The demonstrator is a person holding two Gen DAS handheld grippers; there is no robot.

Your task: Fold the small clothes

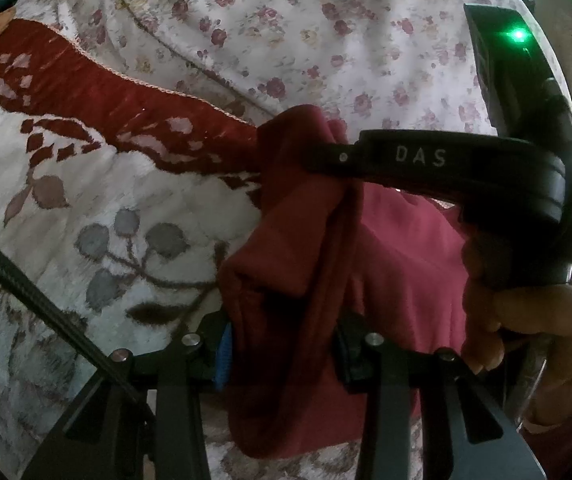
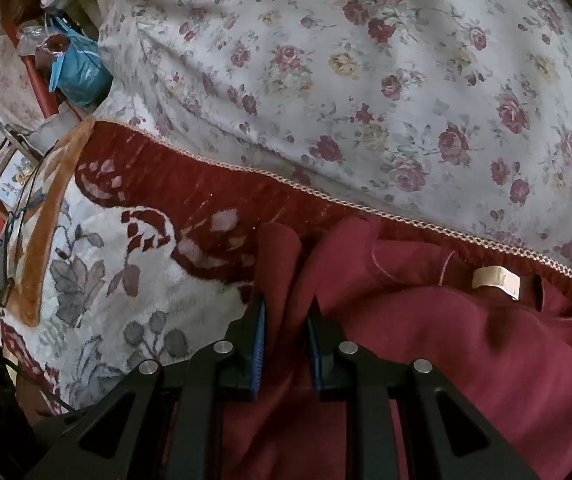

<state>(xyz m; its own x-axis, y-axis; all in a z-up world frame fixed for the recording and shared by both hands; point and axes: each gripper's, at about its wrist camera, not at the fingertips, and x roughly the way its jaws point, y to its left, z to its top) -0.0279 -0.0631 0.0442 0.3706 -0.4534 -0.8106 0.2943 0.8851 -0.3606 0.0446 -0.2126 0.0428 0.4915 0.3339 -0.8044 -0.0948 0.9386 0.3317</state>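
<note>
- The dark red top (image 2: 466, 344) lies on a fluffy blanket (image 2: 98, 280) with leaves and a red border, next to a flowery sheet (image 2: 366, 80). It looks like a bed.
- The left tongs (image 1: 282, 354) are pinched on a bunched fold of the top. The cloth hangs between the two fingers and rises up in a soft hump.
- The right tongs (image 2: 286, 344) are also closed on a ridge of the same cloth, near its edge by the blanket's red border.
- In the left view the right tool passes just above the cloth, with a hand (image 1: 526, 320) wrapped around its grip.
- The top looks soft, floppy and light. It will bend and sag wherever it is not held, so I think it needs both tongs to stay flat.
- It looks a bit fuzzy, not slippery, so a pinch should hold.
- A small white label (image 2: 494, 278) shows by the neck, I think.
- Good places to grab seem to be the edges and corners, not the thick middle, where many layers could get caught.
- It will not break, but a hard pull could make new wrinkles.
</note>
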